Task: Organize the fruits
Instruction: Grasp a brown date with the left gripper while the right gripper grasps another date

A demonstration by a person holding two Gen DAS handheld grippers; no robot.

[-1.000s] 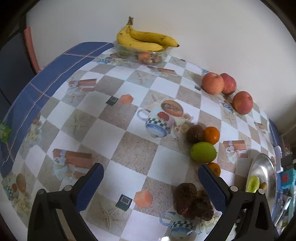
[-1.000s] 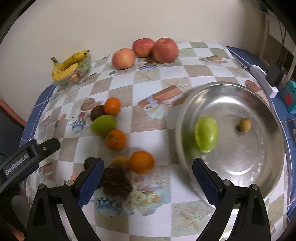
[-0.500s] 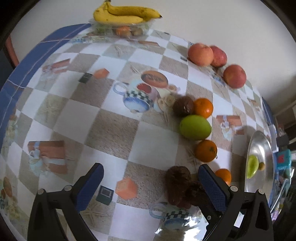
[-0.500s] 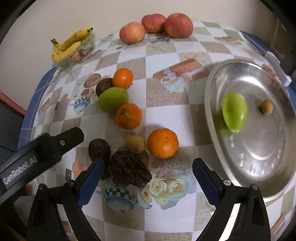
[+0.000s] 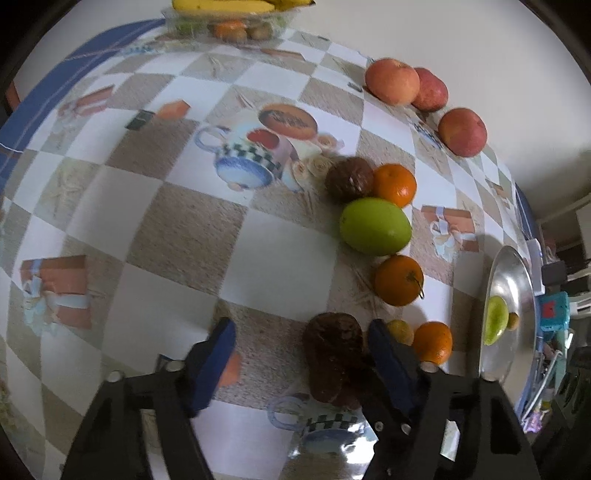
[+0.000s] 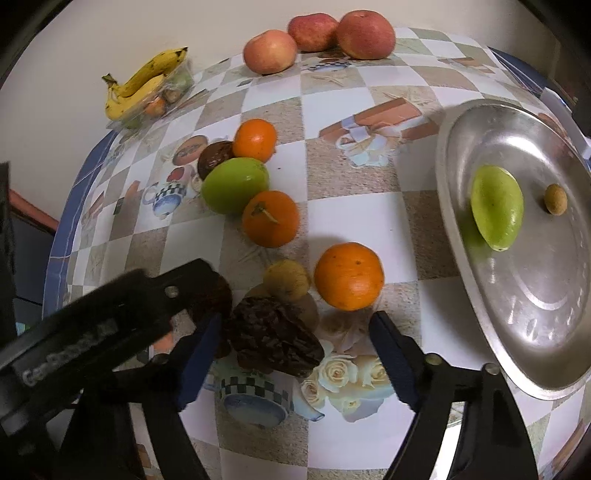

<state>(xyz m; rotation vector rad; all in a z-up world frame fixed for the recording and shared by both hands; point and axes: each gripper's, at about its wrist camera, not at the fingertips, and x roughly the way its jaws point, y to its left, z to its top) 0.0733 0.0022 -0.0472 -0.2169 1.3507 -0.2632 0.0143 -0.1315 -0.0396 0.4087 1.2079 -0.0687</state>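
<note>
My left gripper (image 5: 301, 325) points down at the table, its jaws closing around a dark brown wrinkled fruit (image 5: 332, 354). The fruit lies close to the right finger and the left finger stands apart. My right gripper (image 6: 295, 317) is closing too, with a dark wrinkled fruit (image 6: 273, 336) between its fingers and a gap on the right side. An orange (image 6: 349, 277) and a small yellowish fruit (image 6: 286, 278) lie just beyond. A steel plate (image 6: 535, 314) at the right holds a green mango (image 6: 496, 206) and a small brown fruit (image 6: 555, 199).
Further off lie a green mango (image 5: 375, 226), two oranges (image 5: 398, 280), a round brown fruit (image 5: 349, 180), three apples (image 6: 364, 33) and bananas on a clear tub (image 6: 147, 86). The left gripper's black body (image 6: 110, 317) crosses the right wrist view at the left.
Both grippers have sunk toward the pile of dark fruit and tipped further down. Both pairs of jaws have narrowed. The left gripper's body now covers a round dark fruit in the right wrist view.
</note>
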